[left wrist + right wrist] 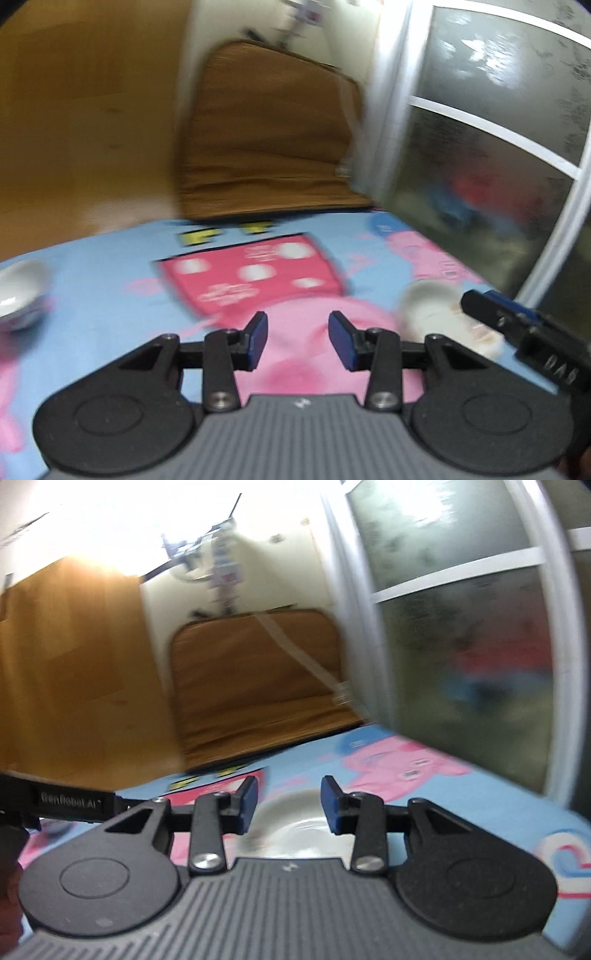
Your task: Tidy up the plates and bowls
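A white bowl (20, 293) sits at the far left on the blue cartoon tablecloth (110, 266). A white plate (443, 317) lies at the right, partly hidden by my right gripper's body. My left gripper (298, 338) is open and empty above the pink print in the middle. In the right wrist view the white plate (291, 827) lies right under and ahead of my right gripper (289, 805), which is open with the plate between and below its fingers. Both views are blurred.
A brown cushioned chair back (266, 140) stands beyond the table's far edge. A frosted glass door with a white frame (491, 129) stands close on the right. A wooden panel (85, 110) is at the left.
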{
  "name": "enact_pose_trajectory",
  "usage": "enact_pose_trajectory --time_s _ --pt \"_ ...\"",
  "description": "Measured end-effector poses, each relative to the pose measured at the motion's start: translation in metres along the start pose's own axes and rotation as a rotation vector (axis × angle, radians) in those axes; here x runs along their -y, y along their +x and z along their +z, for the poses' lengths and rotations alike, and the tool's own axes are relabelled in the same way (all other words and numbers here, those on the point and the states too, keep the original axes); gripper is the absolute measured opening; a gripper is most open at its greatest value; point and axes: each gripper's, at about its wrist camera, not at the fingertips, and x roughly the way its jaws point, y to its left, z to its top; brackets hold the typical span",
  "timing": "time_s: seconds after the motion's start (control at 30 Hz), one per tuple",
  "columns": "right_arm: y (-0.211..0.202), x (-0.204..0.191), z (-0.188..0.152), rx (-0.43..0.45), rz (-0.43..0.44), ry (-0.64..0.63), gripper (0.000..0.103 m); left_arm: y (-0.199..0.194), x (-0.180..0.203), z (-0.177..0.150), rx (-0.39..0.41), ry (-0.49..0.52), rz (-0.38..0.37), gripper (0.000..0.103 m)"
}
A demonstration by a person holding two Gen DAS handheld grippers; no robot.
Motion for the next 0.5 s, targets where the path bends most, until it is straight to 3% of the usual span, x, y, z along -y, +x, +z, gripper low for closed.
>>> enact_pose_trajectory --time_s 0.3,0.5 --pt "0.051 -0.074 -0.015 -0.285 0.302 0.087 0.038 -0.05 -0.108 -0.043 0.006 -0.167 0.226 0.037" --pt "0.064 -0.135 -0.028 -0.39 0.412 0.028 0.037 -0.077 -0.145 -0.067 0.03 -0.253 0.206 0.037"
